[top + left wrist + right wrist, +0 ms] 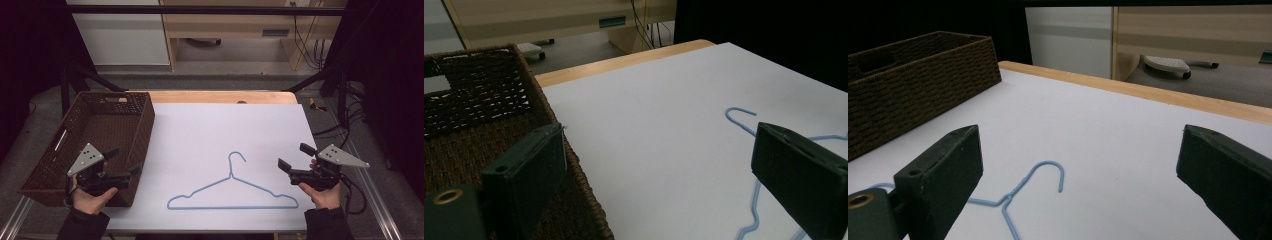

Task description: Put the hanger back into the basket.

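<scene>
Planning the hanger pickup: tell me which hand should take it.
Probably the right. The right tongs stand open over bare table beside the blue hanger's right end, facing it. The left tongs are open too, but hover over the wicker basket's near corner, with its wall between.

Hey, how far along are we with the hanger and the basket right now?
Nothing looks done so far: the blue hanger lies flat on the white table, apart from the wicker basket, whose visible inside holds nothing. Nothing is in hand either: the left gripper hovers by the basket's near corner and the right gripper beside the hanger, both with jaws open. Probably everything is left: grasping the hanger and moving it.
</scene>
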{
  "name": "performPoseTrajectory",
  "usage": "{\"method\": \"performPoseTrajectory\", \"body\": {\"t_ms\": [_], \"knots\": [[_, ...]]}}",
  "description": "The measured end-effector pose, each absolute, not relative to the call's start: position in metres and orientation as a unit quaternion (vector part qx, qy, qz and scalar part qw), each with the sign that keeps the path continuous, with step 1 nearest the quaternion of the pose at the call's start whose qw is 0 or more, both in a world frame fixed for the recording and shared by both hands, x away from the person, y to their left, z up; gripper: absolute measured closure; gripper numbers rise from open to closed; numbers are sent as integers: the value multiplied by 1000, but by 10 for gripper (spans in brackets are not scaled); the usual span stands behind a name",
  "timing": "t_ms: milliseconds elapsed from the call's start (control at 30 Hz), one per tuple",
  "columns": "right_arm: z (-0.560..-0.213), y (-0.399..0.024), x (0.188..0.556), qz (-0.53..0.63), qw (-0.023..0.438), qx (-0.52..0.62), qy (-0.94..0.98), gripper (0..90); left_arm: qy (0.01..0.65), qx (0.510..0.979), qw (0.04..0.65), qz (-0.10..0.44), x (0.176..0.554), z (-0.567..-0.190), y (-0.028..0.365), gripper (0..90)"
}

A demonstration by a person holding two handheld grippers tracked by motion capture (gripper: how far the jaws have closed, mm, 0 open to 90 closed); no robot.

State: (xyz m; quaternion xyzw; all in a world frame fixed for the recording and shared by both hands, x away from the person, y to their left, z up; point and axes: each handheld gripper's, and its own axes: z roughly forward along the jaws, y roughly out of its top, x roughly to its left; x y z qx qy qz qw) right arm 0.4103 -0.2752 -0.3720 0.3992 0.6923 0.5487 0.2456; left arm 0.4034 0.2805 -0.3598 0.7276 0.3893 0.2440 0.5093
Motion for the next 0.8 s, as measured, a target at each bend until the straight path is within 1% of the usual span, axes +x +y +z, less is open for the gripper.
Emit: {"method": "performPoseTrajectory", "body": {"t_ms": [433, 633, 667, 733, 800], "knots": [[-376, -261, 413, 527, 232, 396, 716, 61, 382, 735, 503, 245, 402, -359, 278, 69], [-380, -251, 416, 506, 222, 390, 736, 87, 376, 737, 505, 245, 401, -358, 275, 69], [-382, -244, 417, 495, 213, 384, 750, 98, 376, 738, 504, 245, 401, -358, 274, 69], [-385, -239, 418, 482, 213, 380, 760, 108, 375, 739, 504, 244, 400, -358, 273, 69], [-389, -232, 419, 478, 204, 375, 768, 134, 373, 740, 504, 244, 400, -357, 272, 70]]}}
